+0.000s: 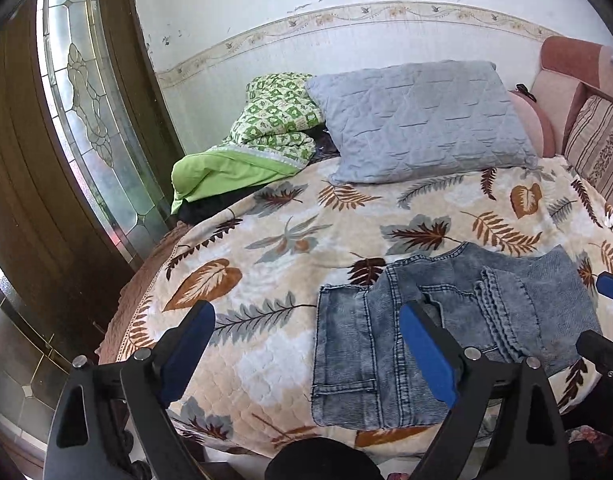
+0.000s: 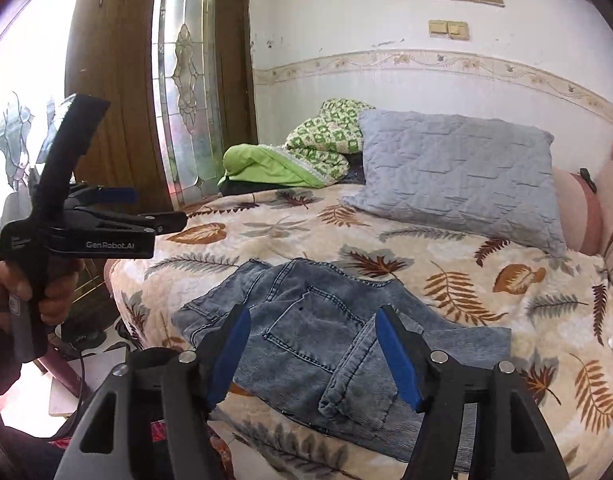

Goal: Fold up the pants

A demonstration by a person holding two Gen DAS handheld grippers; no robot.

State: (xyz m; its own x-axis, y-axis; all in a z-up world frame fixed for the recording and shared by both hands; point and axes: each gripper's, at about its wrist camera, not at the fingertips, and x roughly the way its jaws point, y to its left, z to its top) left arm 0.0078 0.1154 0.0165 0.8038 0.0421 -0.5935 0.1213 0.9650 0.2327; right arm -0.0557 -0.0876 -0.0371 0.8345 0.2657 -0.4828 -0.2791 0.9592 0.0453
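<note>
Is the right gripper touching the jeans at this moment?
Apart. The right wrist view shows the right gripper open, raised above the folded jeans, nothing between its pads.

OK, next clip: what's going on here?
A person holding a gripper in each hand is folding pants on a bed. The jeans lie folded into a compact bundle on the leaf-print bedspread. The left gripper and the right gripper are both open and empty, held above the jeans, so the pants appear released.

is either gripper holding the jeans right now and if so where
Neither. Left gripper and right gripper both have open, empty jaws above the jeans.
</note>
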